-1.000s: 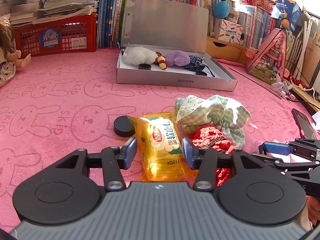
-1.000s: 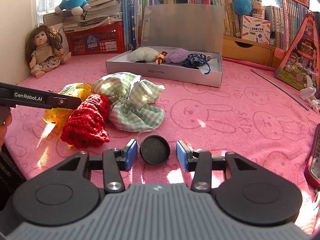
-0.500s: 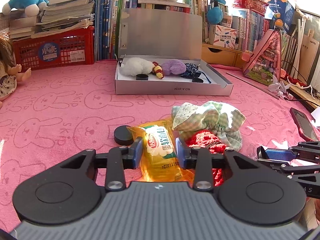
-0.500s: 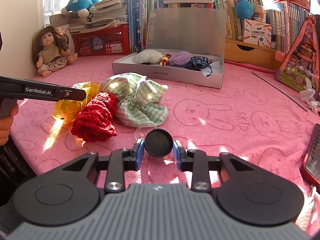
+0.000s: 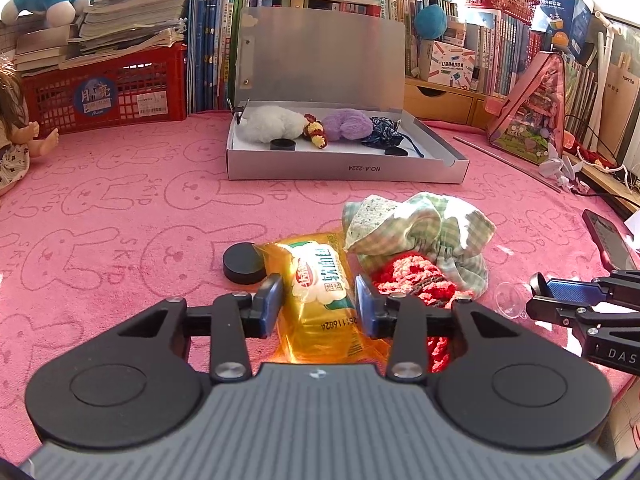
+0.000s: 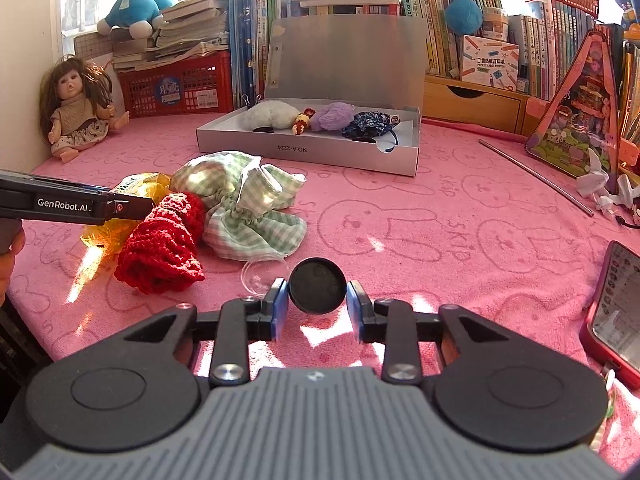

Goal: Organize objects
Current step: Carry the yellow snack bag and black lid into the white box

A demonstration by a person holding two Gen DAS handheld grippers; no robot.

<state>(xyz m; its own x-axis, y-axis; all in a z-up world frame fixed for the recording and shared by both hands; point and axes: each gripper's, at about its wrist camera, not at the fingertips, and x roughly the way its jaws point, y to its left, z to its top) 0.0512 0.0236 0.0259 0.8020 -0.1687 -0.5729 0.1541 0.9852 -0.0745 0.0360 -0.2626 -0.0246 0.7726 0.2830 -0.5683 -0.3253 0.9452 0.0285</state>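
- Desk [image 5: 120, 208] under pink rabbit-print cloth, books and red crate [image 5: 108, 92] along the back edge
- Grey box [image 5: 344, 168], lid upright, at desk centre-back; inside it a white plush, a purple plush, a dark blue cloth and a black cap
- Green checked cloth [image 5: 420, 228] in a crumpled heap in front of the box, touching red knit piece [image 6: 164, 244] on its near side
- Yellow snack bag [image 5: 320, 292] flat on the desk, beside the red knit; left claw [image 5: 318, 306] pressed against both sides of the bag, pinching it
- Black round lid [image 6: 318, 285] stood on edge, pinched between the pads of the right claw [image 6: 318, 306], near the desk's front edge
- Second black cap [image 5: 244, 262] lying flat, touching the bag's left corner
- Clear round cup [image 6: 262, 276] just left of the right claw, behind the left pad
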